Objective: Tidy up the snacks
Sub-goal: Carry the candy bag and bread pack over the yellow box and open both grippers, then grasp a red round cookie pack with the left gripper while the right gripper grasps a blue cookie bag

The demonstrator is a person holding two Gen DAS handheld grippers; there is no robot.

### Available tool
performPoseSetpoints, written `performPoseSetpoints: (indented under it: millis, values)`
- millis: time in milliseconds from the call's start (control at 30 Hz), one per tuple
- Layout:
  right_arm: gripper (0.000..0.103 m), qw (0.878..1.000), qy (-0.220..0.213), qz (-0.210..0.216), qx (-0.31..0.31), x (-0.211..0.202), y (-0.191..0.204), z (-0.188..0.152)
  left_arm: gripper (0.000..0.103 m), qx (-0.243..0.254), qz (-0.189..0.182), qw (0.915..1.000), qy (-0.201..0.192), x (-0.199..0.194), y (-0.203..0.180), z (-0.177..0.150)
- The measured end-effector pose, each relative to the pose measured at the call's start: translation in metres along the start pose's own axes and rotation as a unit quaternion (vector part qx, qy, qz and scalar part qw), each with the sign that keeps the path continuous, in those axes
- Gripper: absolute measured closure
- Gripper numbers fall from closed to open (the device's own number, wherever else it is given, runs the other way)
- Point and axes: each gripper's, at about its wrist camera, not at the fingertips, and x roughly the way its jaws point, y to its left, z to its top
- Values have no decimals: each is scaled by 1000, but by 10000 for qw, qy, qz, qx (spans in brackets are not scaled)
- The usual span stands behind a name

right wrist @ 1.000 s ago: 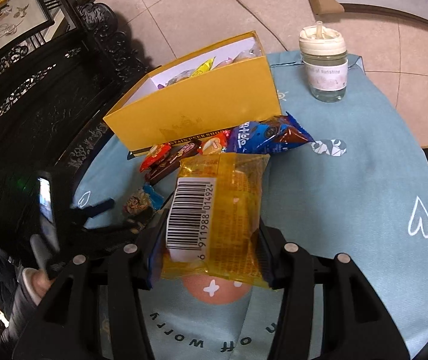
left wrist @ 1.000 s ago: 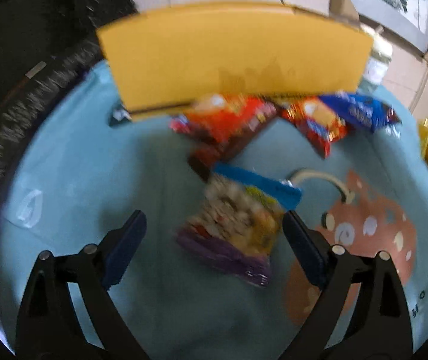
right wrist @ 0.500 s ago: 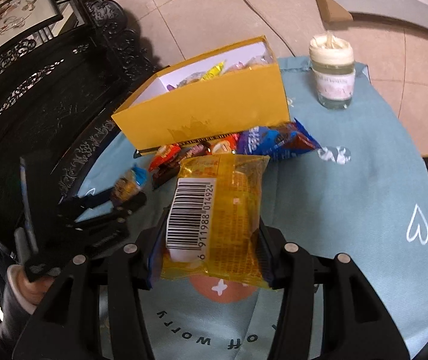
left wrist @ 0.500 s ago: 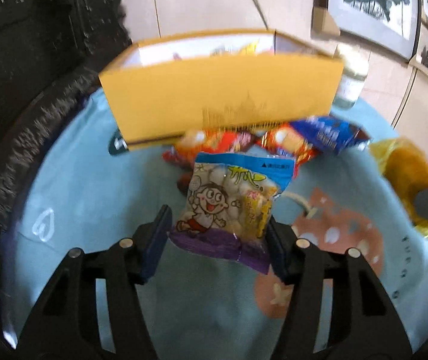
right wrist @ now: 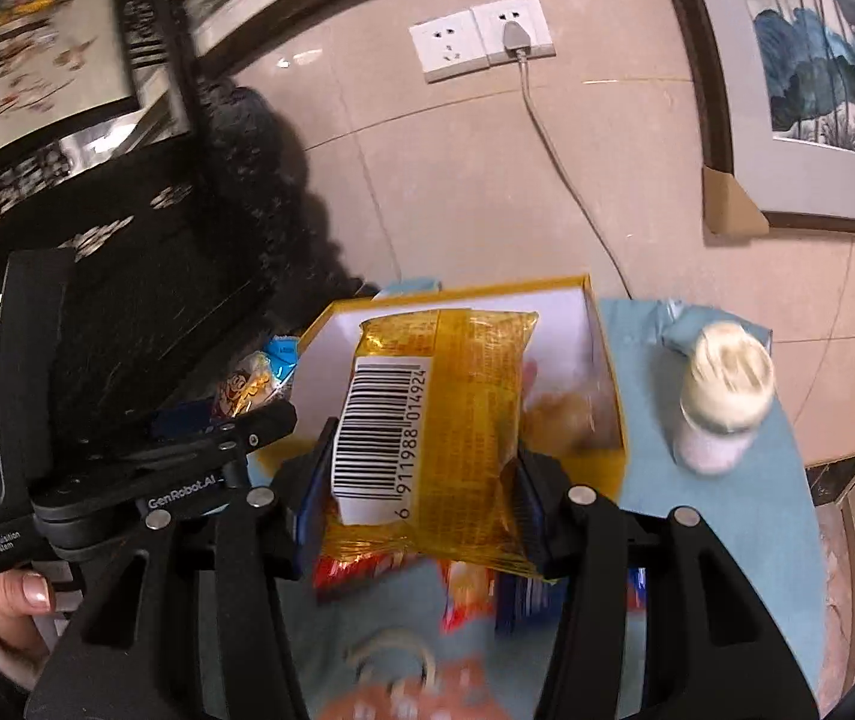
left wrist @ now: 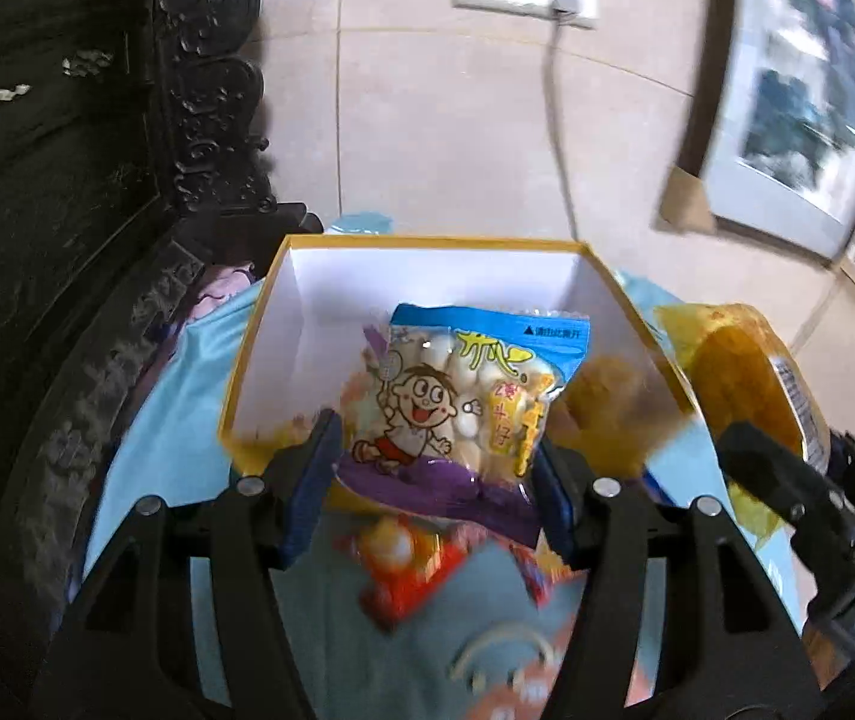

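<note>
My left gripper (left wrist: 433, 456) is shut on a cartoon snack bag (left wrist: 463, 402) with a blue top and purple bottom, held over the near wall of the open yellow box (left wrist: 307, 300). The box is white inside, and a few snacks lie blurred in its near end. My right gripper (right wrist: 421, 480) is shut on a yellow packet (right wrist: 445, 420) with a barcode label, held in front of the same box (right wrist: 559, 306). That packet (left wrist: 745, 372) shows at the right of the left wrist view. The left gripper (right wrist: 229, 414) and its bag (right wrist: 253, 384) appear left of the box.
Red and orange snack packs (left wrist: 409, 564) and a blue packet (right wrist: 517, 600) lie on the light blue tablecloth (left wrist: 175, 420) below the grippers. A lidded jar (right wrist: 721, 396) stands right of the box. Dark carved furniture (left wrist: 67, 240) borders the table's left. A hand (right wrist: 13, 594) holds the left tool.
The left gripper closed on the cartoon bag, lifted it off the cloth and carried it up over the box. The right gripper rose toward the box with the yellow packet.
</note>
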Motion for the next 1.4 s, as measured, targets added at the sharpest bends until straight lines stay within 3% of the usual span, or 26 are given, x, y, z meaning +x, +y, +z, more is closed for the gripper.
performPoseSetpoints:
  millis: [133, 167, 233, 333, 600, 733, 800, 1033, 1233, 1400]
  values:
    - [50, 9992, 70, -321, 216, 52, -18, 15, 37, -188, 231, 9994, 193, 51, 9, 24]
    - [49, 9989, 61, -387, 258, 61, -22, 16, 17, -205, 251, 9992, 222, 60, 11, 26]
    - [45, 9979, 184, -506, 357, 80, -33, 15, 2, -302, 430, 9982, 281, 75, 15, 26]
    - [43, 9972, 82, -515, 538, 78, -45, 8, 2, -394, 374, 9982, 267, 77, 20, 17]
    - [38, 9921, -192, -105, 1233, 18, -73, -23, 2, -225, 376, 9985, 325, 52, 22, -12]
    - [31, 9872, -279, -155, 1565, -10, -85, -53, 2, -119, 429, 9984, 362, 37, 23, -43]
    - [31, 9849, -284, -222, 1692, -20, -91, -72, 2, -200, 431, 9973, 566, 41, 25, -64]
    - [31, 9792, 34, -477, 1972, -3, -113, -115, 2, -340, 732, 9892, 1221, 82, 31, -109]
    - [31, 9769, 147, -421, 2091, 2, -117, -120, 2, -954, 711, 9820, 1466, 112, 39, -111]
    - [31, 9789, 214, -427, 1985, 9, -111, -120, 2, -1143, 650, 9776, 1642, 124, 36, -107]
